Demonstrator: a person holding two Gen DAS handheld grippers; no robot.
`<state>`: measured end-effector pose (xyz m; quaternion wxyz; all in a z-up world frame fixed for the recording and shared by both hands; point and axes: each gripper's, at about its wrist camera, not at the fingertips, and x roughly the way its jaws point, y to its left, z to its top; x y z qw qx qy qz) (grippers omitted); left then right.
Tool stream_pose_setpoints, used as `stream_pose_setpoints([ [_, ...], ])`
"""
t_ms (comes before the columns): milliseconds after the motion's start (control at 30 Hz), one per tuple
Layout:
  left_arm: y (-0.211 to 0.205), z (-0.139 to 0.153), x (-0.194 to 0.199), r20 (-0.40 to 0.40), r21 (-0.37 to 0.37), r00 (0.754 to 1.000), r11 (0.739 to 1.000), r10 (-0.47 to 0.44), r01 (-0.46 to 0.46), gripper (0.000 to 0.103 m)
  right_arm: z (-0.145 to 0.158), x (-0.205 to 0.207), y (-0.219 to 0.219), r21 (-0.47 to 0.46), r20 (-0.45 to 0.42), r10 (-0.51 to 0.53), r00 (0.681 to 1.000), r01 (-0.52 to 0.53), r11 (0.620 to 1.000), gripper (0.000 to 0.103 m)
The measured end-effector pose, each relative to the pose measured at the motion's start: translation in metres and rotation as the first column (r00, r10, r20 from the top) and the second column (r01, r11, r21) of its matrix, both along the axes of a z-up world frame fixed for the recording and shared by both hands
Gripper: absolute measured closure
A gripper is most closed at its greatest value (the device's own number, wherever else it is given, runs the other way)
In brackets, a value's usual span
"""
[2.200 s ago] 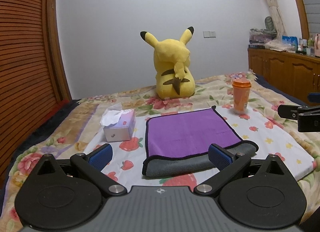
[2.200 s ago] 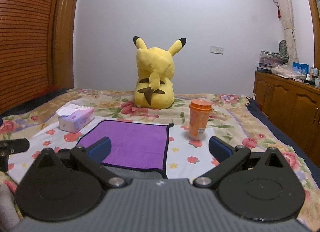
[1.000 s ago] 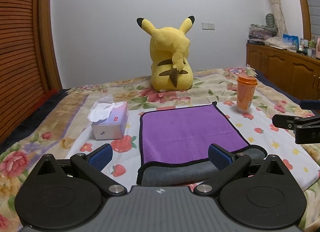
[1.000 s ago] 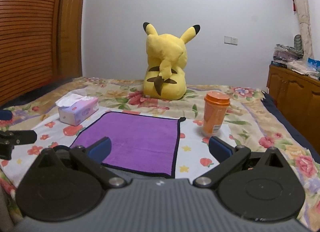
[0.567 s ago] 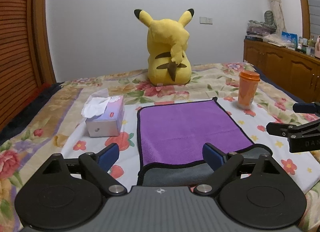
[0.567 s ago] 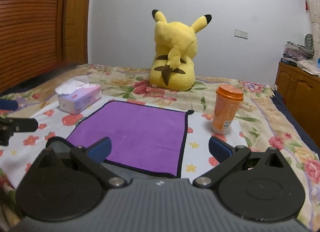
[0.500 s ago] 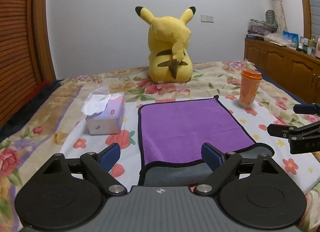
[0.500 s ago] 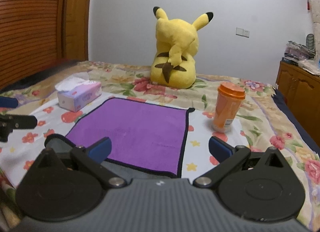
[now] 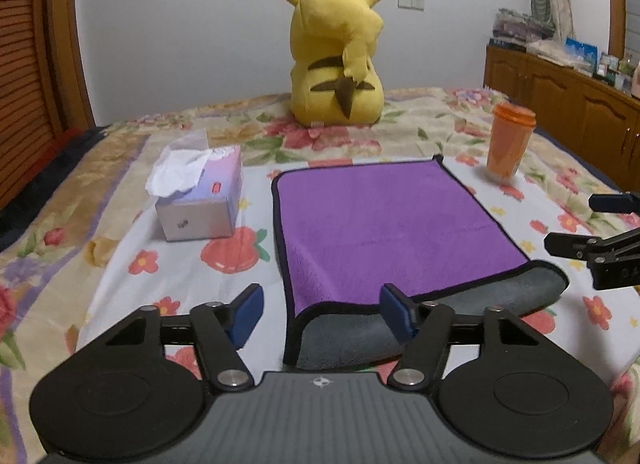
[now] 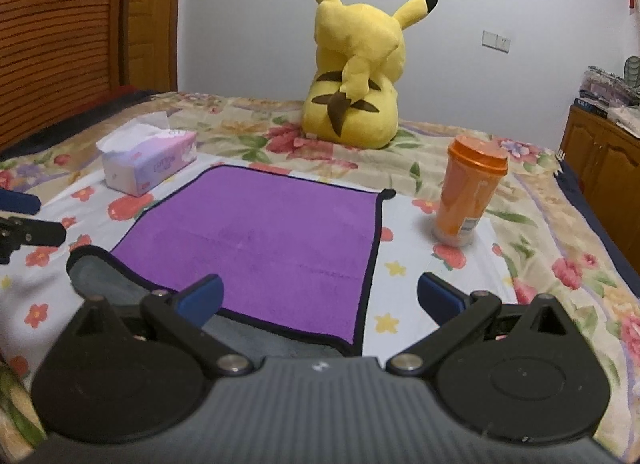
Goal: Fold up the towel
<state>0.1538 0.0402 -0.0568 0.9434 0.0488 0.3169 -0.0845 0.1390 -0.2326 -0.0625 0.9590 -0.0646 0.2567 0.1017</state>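
A purple towel with black trim lies on the flowered bed sheet, its grey underside showing along the near edge. It also shows in the right wrist view. My left gripper is open and empty, its blue pads either side of the towel's near left corner. My right gripper is open and empty over the towel's near right corner. Each gripper's fingers show at the edge of the other's view, the right one in the left wrist view and the left one in the right wrist view.
A tissue box stands left of the towel. An orange lidded cup stands to its right. A yellow plush toy sits behind it. Wooden cabinets line the right side, a wooden door the left.
Both grippers have moved forward and lower toward the towel's near edge. The left jaws have narrowed a little but stay open. The towel has not moved.
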Motion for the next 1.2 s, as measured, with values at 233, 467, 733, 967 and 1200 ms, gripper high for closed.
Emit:
stream_pose_setpoints([
  [233,0.005,-0.013,0.018,-0.028,0.028,1.0,1.0,0.01,-0.009,0.037,-0.011,0.01,-0.001,0.013,-0.08,0.024,0.996,-0.023,1.0,0.001],
  [467,0.014,-0.025,0.035,-0.072,0.003,0.997,1.0,0.009,-0.009,0.038,-0.02,0.018,0.0,0.028,-0.153,0.039,0.987,-0.035,0.999,0.011],
  [733,0.016,-0.034,0.042,-0.124,-0.037,0.992,0.999,-0.022,0.017,0.045,-0.026,0.029,-0.006,0.033,-0.188,0.029,0.982,-0.023,0.999,0.011],
  [967,0.013,-0.048,0.047,-0.205,-0.044,0.978,0.999,-0.033,0.025,0.051,-0.034,0.039,-0.013,0.052,-0.251,0.016,0.968,-0.003,0.999,0.012],
  [1200,0.012,-0.053,0.047,-0.242,-0.047,0.97,0.999,-0.029,0.019,0.054,-0.041,0.042,-0.016,0.075,-0.317,0.026,0.948,-0.002,0.997,0.015],
])
